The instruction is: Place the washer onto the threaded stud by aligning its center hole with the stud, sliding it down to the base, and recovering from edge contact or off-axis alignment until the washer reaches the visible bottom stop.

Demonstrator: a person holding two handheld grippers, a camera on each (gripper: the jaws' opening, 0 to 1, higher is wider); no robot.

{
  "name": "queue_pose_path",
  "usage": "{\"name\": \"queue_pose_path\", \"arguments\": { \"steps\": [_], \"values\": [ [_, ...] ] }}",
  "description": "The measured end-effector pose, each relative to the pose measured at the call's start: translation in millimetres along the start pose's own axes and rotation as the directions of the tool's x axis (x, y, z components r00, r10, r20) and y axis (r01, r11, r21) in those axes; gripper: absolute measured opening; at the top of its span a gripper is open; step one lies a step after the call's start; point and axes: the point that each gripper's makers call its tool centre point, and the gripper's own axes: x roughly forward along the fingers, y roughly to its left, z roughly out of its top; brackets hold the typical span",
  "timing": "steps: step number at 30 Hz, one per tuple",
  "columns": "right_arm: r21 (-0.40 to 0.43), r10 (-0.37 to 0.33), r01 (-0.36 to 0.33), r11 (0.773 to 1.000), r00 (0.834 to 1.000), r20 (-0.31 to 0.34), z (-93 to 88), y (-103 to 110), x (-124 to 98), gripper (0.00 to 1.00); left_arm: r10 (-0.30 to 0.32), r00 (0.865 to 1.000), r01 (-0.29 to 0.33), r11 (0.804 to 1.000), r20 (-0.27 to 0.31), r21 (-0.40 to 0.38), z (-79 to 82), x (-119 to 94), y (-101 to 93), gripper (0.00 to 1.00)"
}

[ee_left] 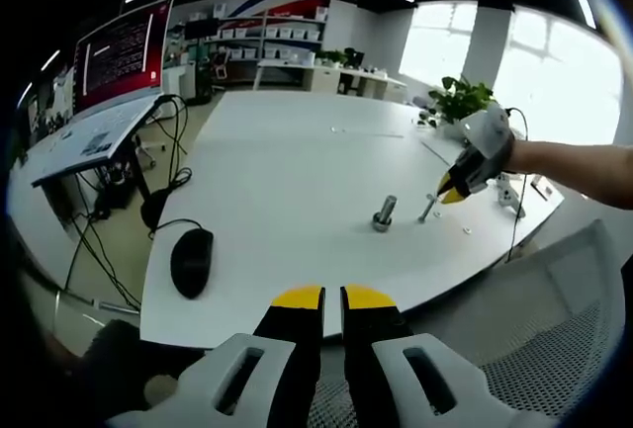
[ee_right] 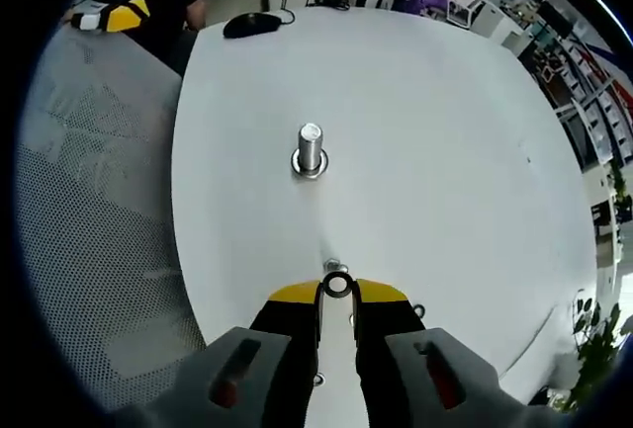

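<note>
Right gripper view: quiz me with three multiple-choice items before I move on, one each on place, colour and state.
1. Where does the threaded stud stand?
A. on the white table
B. on the mesh chair
C. on the keyboard

2. What colour are the right gripper tips?
A. red
B. yellow
C. green

3. What state is the washer in?
A. seated at the stud's base
B. lying loose by the mouse
C. pinched between the right gripper's fingers

Answers: 1 A, the stud stands upright on the tabletop. 2 B, both tips are yellow. 3 C, the ring sits at the tips, apart from the stud.
</note>
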Motion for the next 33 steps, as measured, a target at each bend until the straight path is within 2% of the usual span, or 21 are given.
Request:
{"name": "queue_pose_path", "arguments": {
  "steps": [14, 33],
  "values": [
    [-0.013, 0.02, -0.02, 1.0, 1.0, -0.018, 1.0, -3.5, 9.5, 0.13, 0.001, 1.0, -0.001, 1.0, -0.002, -0.004, -0.5, 0.4, 0.1, 0.04],
    [-0.01, 0.061, -0.062, 0.998, 0.996, -0.059, -11.0, 0.8, 46.7, 0.13, 0.007, 1.0, -0.007, 1.0, -0.004, -0.015, -0.9, 0.9, 0.9, 0.04]
  ]
}}
